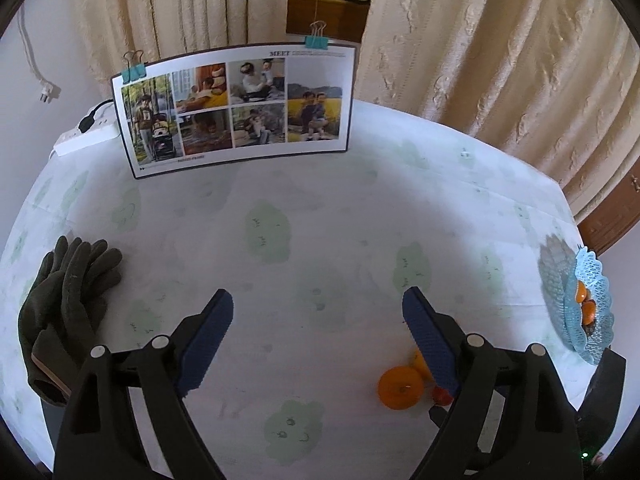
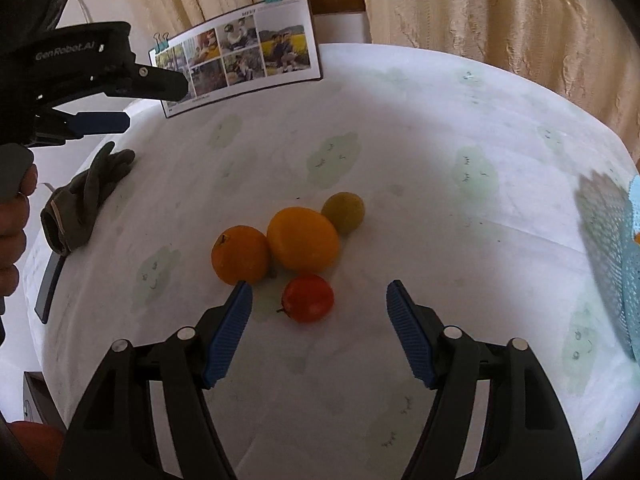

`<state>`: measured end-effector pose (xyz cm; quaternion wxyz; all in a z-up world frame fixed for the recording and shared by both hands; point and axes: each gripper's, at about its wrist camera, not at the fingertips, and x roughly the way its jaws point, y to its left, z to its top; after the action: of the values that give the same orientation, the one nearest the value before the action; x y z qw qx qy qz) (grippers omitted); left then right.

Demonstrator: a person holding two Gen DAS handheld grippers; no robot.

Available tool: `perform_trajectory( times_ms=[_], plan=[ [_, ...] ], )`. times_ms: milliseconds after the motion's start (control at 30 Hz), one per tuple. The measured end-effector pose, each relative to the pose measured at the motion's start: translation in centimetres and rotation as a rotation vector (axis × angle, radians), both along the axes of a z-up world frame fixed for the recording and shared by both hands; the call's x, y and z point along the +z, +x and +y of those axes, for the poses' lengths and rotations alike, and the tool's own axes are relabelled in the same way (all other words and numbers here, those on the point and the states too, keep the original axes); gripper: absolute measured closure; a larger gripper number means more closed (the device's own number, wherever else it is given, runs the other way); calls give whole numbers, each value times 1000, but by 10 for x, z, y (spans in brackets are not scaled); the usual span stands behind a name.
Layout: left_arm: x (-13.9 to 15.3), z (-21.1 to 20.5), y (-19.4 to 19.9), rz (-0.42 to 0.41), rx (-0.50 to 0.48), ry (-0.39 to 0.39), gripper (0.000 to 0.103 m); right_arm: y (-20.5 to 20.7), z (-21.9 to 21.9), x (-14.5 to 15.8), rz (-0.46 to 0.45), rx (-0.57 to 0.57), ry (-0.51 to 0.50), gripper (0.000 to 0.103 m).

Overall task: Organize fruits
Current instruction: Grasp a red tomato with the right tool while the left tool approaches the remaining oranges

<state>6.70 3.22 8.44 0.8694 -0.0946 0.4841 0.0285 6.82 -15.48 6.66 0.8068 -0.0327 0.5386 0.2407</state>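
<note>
Right hand-held gripper [image 2: 319, 300] gapes around red fruit [image 2: 308, 298].

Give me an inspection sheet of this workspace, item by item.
Surface: table under a white cloth with pale green cloud prints.
Job's things: orange, larger yellow-orange fruit, small yellow-green fruit and red fruit clustered mid-table; blue lattice basket at the right edge, orange fruit inside.
Clutter: dark gloves; clipped photo sheet propped at the back.
Grippers: left gripper open, empty; right gripper open above the red fruit, not touching.
Cables: white power strip, black plug in it; loose white plug hanging.
Surroundings: beige curtains.
</note>
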Motion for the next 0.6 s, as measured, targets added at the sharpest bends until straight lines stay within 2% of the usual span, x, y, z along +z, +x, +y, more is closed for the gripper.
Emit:
perform_trajectory(
  times_ms=[133, 233, 300, 367, 600],
  plan=[
    [-2, 3, 1, 5, -10, 1, 17, 1, 4, -8, 20, 13, -11, 49],
    [-4, 3, 2, 7, -20, 3, 17, 1, 7, -11, 14, 21, -19, 52],
    [-5, 2, 3, 9, -22, 2, 17, 0, 8, -11, 2, 34, -34, 59],
    [-5, 1, 3, 13, -27, 2, 17, 2, 6, -11, 18, 38, -19, 72],
    [-8, -5, 0, 24, -41, 1, 17, 2, -14, 12, -13, 1, 21, 77]
  ],
)
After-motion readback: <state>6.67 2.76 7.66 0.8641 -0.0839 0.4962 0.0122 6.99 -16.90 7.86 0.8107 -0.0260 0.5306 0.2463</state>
